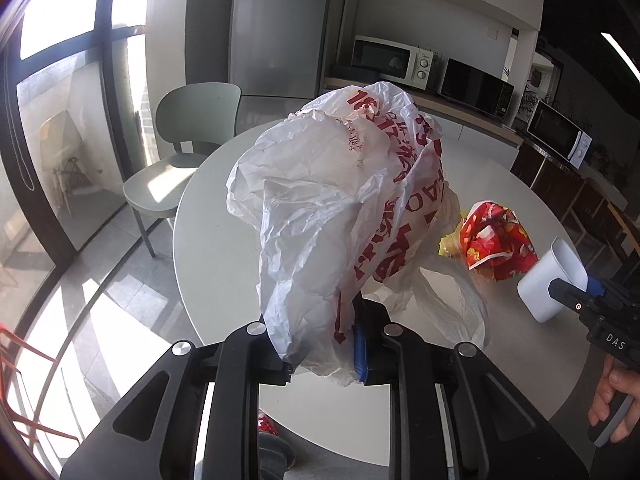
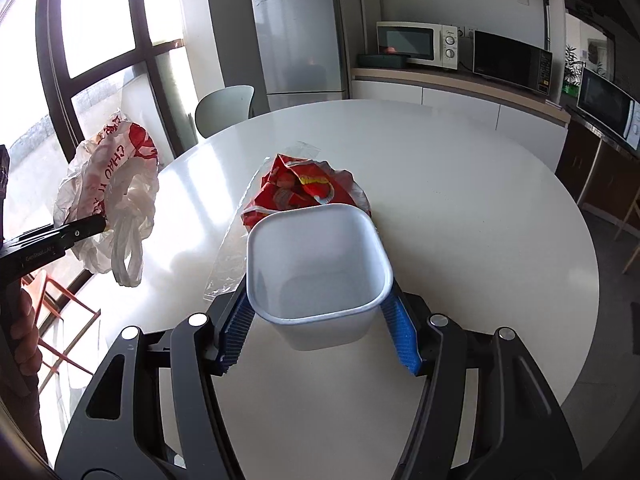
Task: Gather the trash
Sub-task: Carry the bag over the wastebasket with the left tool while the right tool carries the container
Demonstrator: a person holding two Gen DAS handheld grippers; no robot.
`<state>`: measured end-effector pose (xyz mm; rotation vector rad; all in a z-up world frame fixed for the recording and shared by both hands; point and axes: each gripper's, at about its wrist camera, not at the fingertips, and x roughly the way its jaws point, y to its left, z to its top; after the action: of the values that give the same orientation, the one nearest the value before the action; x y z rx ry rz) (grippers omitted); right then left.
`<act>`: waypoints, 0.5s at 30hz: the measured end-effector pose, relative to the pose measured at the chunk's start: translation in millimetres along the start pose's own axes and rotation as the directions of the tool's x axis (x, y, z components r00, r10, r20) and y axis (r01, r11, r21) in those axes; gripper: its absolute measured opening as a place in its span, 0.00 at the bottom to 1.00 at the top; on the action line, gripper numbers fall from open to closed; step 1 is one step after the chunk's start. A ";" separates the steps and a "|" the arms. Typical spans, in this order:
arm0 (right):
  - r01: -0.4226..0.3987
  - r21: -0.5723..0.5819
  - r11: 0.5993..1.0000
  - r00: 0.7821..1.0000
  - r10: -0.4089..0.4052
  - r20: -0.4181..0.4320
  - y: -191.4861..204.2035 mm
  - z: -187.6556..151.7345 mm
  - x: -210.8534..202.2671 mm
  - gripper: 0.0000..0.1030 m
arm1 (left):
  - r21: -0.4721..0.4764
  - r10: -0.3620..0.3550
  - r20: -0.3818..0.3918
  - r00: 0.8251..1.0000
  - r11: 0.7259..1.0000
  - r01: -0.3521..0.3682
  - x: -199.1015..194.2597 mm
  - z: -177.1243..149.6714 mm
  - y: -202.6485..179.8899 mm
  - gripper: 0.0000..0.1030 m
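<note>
A crumpled white plastic bag (image 1: 332,208) with red print hangs above the round white table (image 1: 216,240). My left gripper (image 1: 324,356) is shut on its lower part. From the right wrist view the bag (image 2: 108,192) dangles off the table's left edge from the left gripper (image 2: 100,222). My right gripper (image 2: 318,320) is shut on a small white bin (image 2: 320,264), blue pads pressing both its sides; the bin looks empty and is tilted toward the camera. A red snack wrapper (image 2: 304,188) lies on the table (image 2: 480,220) just behind the bin, on a clear plastic sheet (image 2: 228,272).
A green chair (image 1: 192,136) stands at the table's far left, before a large window. A fridge (image 2: 300,32) and a counter with microwaves (image 2: 416,44) line the back wall. An orange metal frame (image 2: 60,312) stands on the floor at left. A hand (image 1: 612,396) holds the right gripper.
</note>
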<state>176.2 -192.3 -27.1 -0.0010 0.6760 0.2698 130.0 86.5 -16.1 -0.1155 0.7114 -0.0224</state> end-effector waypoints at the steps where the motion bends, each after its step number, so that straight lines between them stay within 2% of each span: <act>1: 0.002 0.003 1.000 1.000 -0.002 0.007 -0.7 -2.6 -6.1 0.55 | 0.002 -0.006 0.011 1.000 1.000 0.006 -6.6 -1.7 -2.6 0.20; 3: 0.007 0.010 1.000 1.000 -0.007 0.016 -3.2 -8.1 -17.3 0.55 | 0.007 -0.017 0.030 0.999 1.000 0.017 -19.0 -4.6 -8.7 0.20; 6: 0.010 0.016 1.000 1.000 -0.010 0.027 -6.3 -16.8 -34.4 0.55 | 0.022 -0.072 0.033 0.997 0.997 0.071 -35.3 -11.0 -20.0 0.20; 9: 0.013 0.019 1.000 0.999 -0.014 0.043 -11.3 -29.8 -55.5 0.55 | 0.077 -0.138 0.023 0.990 0.988 0.136 -51.3 -23.4 -39.4 0.20; 12: 0.033 0.036 0.999 0.997 -0.035 0.064 -23.5 -46.1 -79.7 0.55 | 0.147 -0.203 0.000 0.979 0.969 0.201 -66.2 -41.6 -63.8 0.20; 15: 0.074 0.065 0.995 0.993 -0.079 0.088 -38.4 -68.6 -107.4 0.55 | 0.206 -0.273 -0.041 0.961 0.939 0.276 -84.5 -68.2 -83.4 0.20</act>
<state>63.1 -261.9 -17.7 0.0444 0.5923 0.1739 23.0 2.1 -3.0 -0.0113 0.6967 -0.3657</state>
